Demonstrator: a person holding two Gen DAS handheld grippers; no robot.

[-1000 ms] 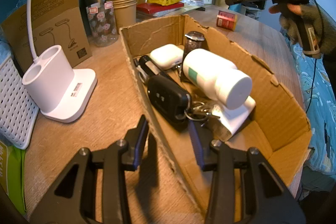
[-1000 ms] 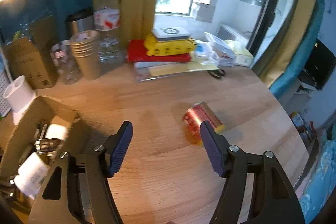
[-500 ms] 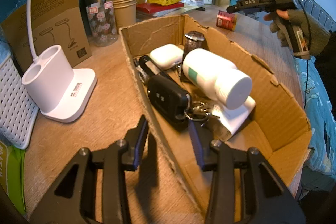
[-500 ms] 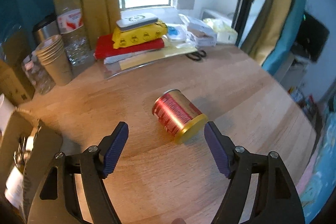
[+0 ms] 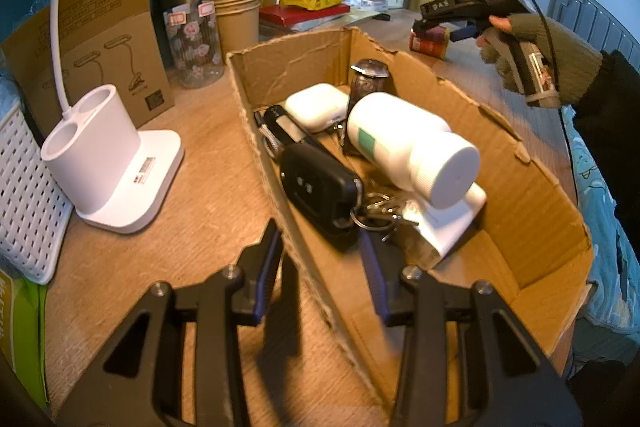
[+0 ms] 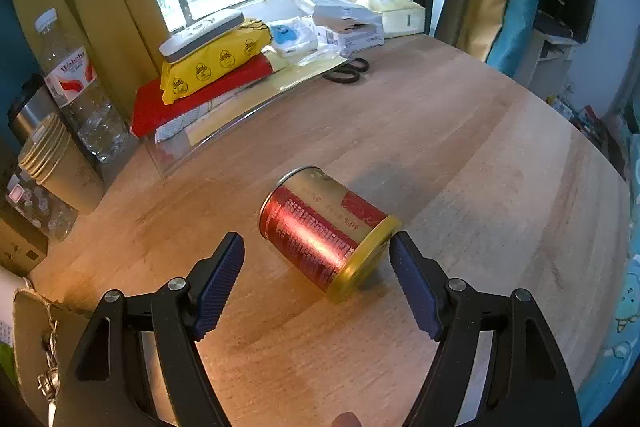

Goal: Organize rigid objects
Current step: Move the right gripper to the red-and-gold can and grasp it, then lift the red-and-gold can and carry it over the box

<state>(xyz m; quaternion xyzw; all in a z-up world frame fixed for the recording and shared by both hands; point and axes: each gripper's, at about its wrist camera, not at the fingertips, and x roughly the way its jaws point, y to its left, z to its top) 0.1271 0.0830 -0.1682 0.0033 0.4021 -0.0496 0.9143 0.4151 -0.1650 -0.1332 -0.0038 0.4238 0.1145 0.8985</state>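
Cardboard box (image 5: 532, 211) is seen on the desk (image 5: 192, 163) in the left wrist view, its near wall clamped between the narrowly set pads of the left tool (image 5: 320, 267), one pad outside and one inside. Inside the box a white bottle (image 5: 408, 143) lies on its side, with a black car key fob (image 5: 320, 187) and key ring at its 8 o'clock and a white earbud case (image 5: 316, 107) at its 11 o'clock. A white lamp base (image 5: 108, 163) stands at 9 o'clock of the box.

At 1 o'clock of the box, well apart from it, a red can (image 6: 320, 231) lies on its side on the bare desk, its gold-rimmed end turned toward the right tool (image 6: 316, 279). The right tool, held in a gloved hand (image 5: 556, 63), is spread wide; its jaws have just been opening, and the can is flanked by the blue pads without being pressed. Scissors (image 6: 348, 71) lie at 12 o'clock of the can, beside a stack of packets.
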